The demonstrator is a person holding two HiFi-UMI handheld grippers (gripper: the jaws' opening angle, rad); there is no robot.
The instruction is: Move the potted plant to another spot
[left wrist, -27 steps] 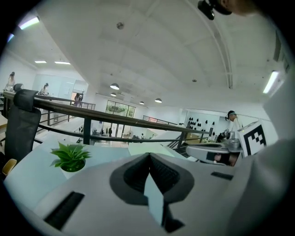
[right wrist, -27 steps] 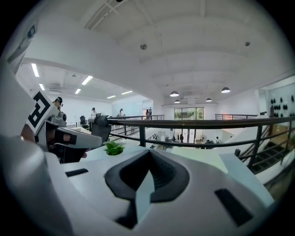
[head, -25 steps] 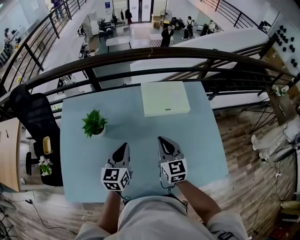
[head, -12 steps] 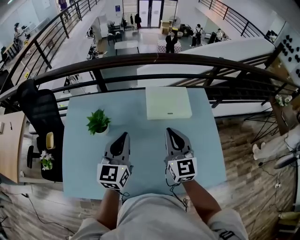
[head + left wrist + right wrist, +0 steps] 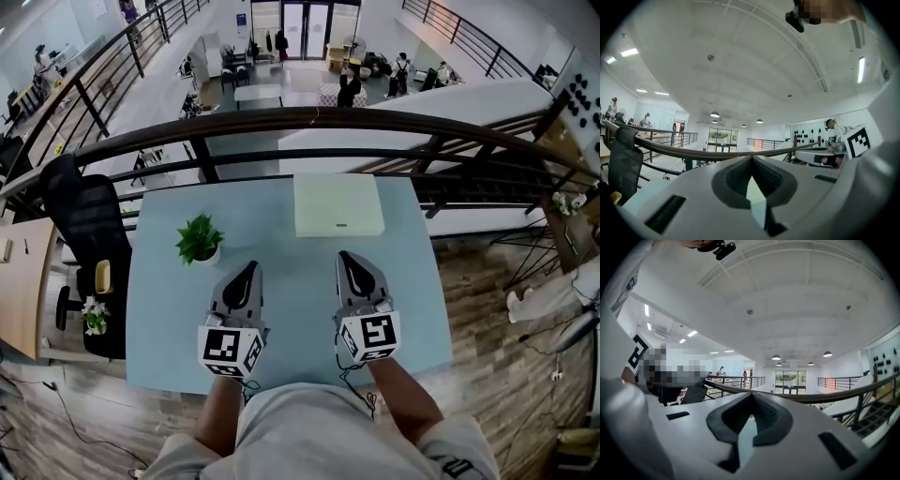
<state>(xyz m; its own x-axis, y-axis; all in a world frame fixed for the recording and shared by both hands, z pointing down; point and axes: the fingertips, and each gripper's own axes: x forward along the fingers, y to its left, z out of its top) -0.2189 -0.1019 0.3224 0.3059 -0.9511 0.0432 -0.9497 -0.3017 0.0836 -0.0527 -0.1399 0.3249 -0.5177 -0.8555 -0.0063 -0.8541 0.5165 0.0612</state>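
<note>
The left tool (image 5: pixel 250 269) and right tool (image 5: pixel 346 257) hover level over the pale-blue worktop (image 5: pixel 281 281), each with its jaws pressed together and nothing between them. The potted plant (image 5: pixel 199 240) stands on the worktop at ten o'clock from the left tool, untouched. A white box (image 5: pixel 337 204) lies at twelve o'clock.

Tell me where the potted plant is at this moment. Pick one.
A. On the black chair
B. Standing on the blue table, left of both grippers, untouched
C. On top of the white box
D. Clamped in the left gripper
B: the potted plant stands on the blue table, apart from the left gripper, whose jaws are together on nothing.
</note>
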